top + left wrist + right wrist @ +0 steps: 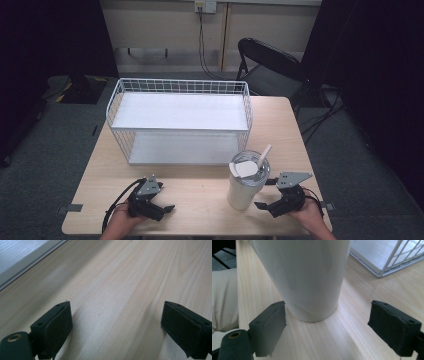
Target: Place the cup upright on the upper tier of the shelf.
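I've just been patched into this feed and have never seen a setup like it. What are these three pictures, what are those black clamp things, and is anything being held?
A person sits at a wooden table with a hand-held clamp tool in each hand, no robot arm involved. The high view looks down from above: the left gripper is at lower left, the right gripper at lower right.

The other two pictures come from small cameras riding on each tool, looking out between its two black jaws. In the left gripper view the jaws stand wide apart over bare wood. In the right gripper view the jaws stand open just in front of a white tumbler, not touching it.

On the table are that tumbler, which has a lid and straw, and behind it a white wire shelf rack. Nothing is held.
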Demonstrator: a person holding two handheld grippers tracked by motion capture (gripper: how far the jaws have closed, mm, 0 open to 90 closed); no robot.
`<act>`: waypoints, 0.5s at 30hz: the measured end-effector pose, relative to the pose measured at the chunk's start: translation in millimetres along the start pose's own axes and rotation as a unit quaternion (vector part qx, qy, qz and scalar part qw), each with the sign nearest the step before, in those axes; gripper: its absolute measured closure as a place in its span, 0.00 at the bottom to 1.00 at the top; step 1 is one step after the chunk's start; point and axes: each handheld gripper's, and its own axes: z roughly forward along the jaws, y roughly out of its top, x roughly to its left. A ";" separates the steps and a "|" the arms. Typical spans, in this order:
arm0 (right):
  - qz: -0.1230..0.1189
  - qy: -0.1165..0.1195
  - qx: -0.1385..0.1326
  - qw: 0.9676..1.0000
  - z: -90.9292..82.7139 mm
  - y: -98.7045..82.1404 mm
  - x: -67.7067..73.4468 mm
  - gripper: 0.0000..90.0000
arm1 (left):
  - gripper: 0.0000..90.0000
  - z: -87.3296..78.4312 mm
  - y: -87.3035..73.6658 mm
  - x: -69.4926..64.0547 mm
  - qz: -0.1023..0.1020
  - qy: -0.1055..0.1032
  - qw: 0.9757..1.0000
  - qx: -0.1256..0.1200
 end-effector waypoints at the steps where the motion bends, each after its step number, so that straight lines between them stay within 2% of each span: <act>1: 0.000 0.000 0.000 1.000 0.0 0.0 0.0 0.15 | 0.11 0.0 0.0 0.0 0.000 0.000 1.000 0.000; 15: 0.004 0.011 -0.029 1.000 -5.8 12.7 1.9 0.14 | 0.11 0.0 0.0 0.0 0.000 0.000 1.000 0.000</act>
